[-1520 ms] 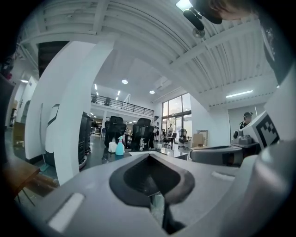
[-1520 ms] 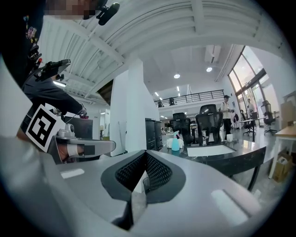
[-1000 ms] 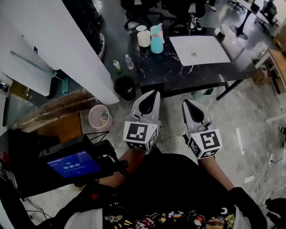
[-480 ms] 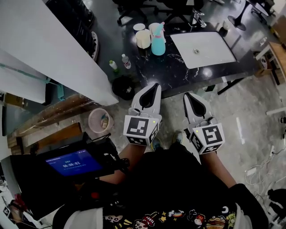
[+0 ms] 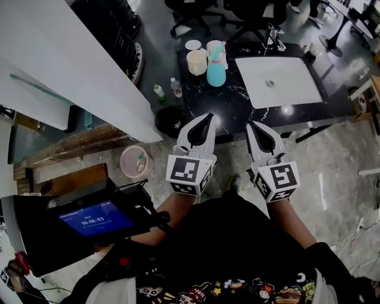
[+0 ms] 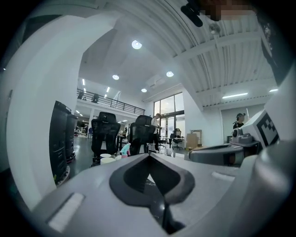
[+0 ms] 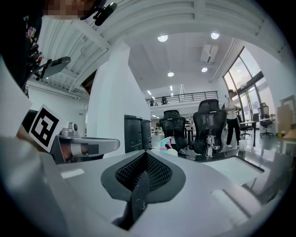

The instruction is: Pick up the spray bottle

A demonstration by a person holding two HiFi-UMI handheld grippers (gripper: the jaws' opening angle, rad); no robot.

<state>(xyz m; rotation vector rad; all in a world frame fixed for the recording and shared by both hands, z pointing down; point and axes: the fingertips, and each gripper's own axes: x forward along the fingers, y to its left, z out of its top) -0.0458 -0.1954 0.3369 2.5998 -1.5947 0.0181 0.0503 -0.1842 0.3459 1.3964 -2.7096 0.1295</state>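
Note:
A teal spray bottle (image 5: 216, 65) with a pink trigger head stands at the far left end of a dark marble table (image 5: 237, 104). It shows small and far off as the spray bottle (image 6: 125, 149) in the left gripper view and as the spray bottle (image 7: 166, 142) in the right gripper view. My left gripper (image 5: 207, 117) and right gripper (image 5: 250, 125) hover side by side short of the table's near edge, well away from the bottle. Both have their jaws shut with nothing between them.
Two cream cups (image 5: 196, 62) stand beside the bottle, and a white mat (image 5: 279, 80) covers the table's right part. On the floor left of the table are a black bin (image 5: 169, 120), small bottles (image 5: 176, 87) and a pink basket (image 5: 133, 161). Office chairs (image 5: 249, 12) stand behind; a white partition (image 5: 65, 65) runs left.
The head view has shifted, so the table and bottle sit slightly lower and more to the right. Both grippers hold the same shut pose, a little nearer the table's edge.

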